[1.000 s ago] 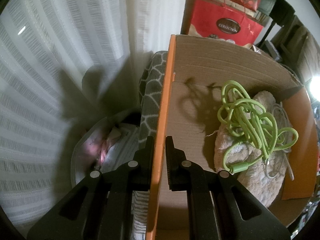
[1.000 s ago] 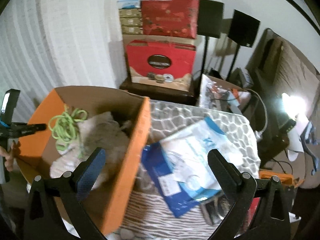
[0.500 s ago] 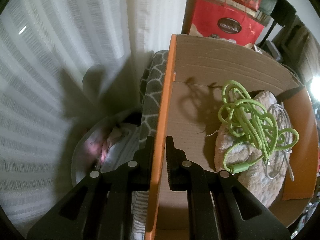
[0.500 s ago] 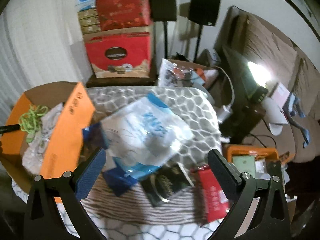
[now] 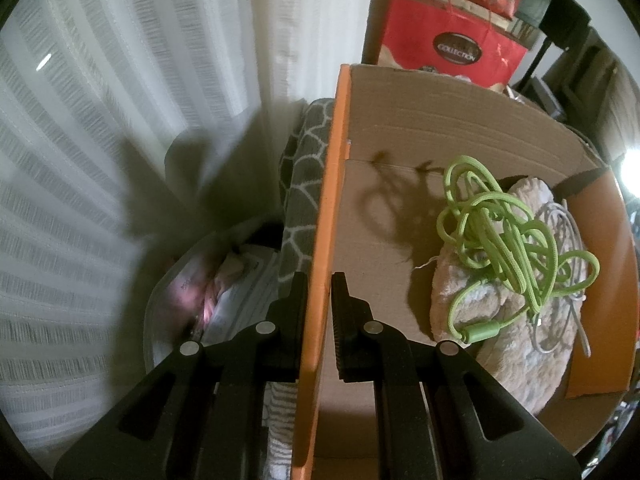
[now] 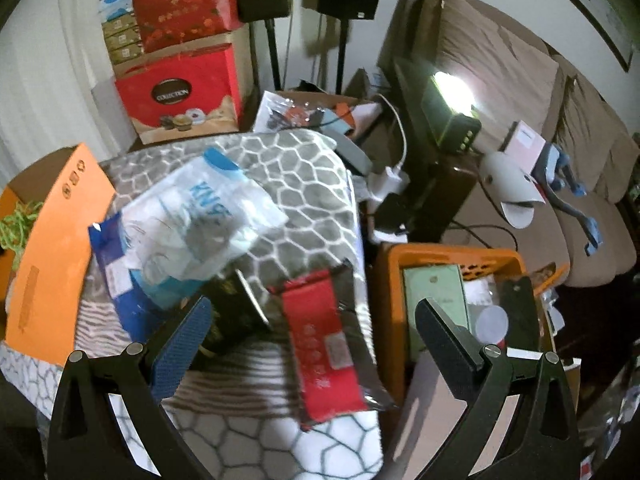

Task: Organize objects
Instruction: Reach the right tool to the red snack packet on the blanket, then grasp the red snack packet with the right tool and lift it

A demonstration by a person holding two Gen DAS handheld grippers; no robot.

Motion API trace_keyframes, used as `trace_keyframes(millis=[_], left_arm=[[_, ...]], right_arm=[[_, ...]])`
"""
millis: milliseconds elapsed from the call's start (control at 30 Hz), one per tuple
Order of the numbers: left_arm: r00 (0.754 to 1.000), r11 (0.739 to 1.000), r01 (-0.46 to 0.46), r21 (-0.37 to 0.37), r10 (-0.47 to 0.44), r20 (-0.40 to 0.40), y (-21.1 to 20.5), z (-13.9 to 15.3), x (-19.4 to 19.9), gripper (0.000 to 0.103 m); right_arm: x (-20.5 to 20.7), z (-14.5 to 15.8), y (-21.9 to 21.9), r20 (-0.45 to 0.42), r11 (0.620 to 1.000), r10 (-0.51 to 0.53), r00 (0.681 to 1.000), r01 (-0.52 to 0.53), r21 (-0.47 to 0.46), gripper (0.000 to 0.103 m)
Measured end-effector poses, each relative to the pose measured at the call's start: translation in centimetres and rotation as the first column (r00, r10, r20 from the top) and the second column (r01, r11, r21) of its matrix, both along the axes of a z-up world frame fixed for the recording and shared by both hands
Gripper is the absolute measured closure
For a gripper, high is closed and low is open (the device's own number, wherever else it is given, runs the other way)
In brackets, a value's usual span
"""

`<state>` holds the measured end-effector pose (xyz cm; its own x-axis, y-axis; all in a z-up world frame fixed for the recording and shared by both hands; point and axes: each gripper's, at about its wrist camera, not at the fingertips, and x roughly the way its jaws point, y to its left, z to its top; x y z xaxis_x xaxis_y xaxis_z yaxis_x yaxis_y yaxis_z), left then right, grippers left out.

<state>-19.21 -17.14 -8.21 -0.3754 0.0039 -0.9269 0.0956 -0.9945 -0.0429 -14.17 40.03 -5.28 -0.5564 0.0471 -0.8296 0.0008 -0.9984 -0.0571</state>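
My left gripper [image 5: 319, 300] is shut on the orange wall of a cardboard box [image 5: 420, 128]. Inside the box lie a tangled green cord [image 5: 504, 232], a beige fluffy item [image 5: 520, 320] and a white cable [image 5: 568, 240]. The box also shows at the left of the right wrist view [image 6: 52, 240]. My right gripper [image 6: 312, 328] is open and empty above a grey patterned blanket [image 6: 304, 176]. Under it lie a red packet [image 6: 320, 344], a dark item [image 6: 236, 308] and a white and blue plastic bag [image 6: 188, 224].
An orange basket [image 6: 452, 256] with items stands right of the blanket. Red gift boxes [image 6: 180, 92] are stacked at the back. A sofa [image 6: 520, 92] and a lit device [image 6: 452, 92] are at the right. White curtains [image 5: 140, 100] hang left of the box.
My right gripper has swung to the right, from over the box to over the red packet and toward the orange basket. My left gripper has held still on the box wall.
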Motion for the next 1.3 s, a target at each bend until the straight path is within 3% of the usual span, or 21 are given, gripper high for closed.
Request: trace_keyframes(millis=[500,600,667,700,967,1300], left_arm=[[1.0,1.0,0.0,-0.001,0.0,0.002,0.0,0.0,0.1,0.093],[1.0,1.0,0.0,-0.001,0.0,0.003,0.0,0.0,0.1,0.093],[1.0,1.0,0.002,-0.001,-0.002,0.002,0.1,0.0,0.1,0.093],[1.0,1.0,0.002,0.0,-0.002,0.002,0.0,0.0,0.1,0.093],[1.0,1.0,0.01,0.0,-0.01,0.0,0.1,0.0,0.5,0.094],[1.0,1.0,0.022,-0.001,-0.022,0.002,0.1,0.3,0.8,0.095]], right_arm=[[0.9,-3.9,0.9,0.111,1.0,0.018,0.994,-0.019,0.008,0.014],[0.7,-4.6,0.7,0.137,1.0,0.023,0.99,-0.024,0.005,0.028],[0.6,-5.0,0.8,0.154,1.0,0.023,0.988,-0.023,-0.001,0.046],[0.6,-5.2,0.8,0.16,1.0,0.022,0.987,-0.021,-0.006,0.049],[1.0,-4.0,1.3,0.128,0.999,0.015,0.992,-0.009,-0.043,0.053],[0.6,0.6,-1.2,0.037,0.996,0.059,0.998,-0.057,-0.07,0.053]])
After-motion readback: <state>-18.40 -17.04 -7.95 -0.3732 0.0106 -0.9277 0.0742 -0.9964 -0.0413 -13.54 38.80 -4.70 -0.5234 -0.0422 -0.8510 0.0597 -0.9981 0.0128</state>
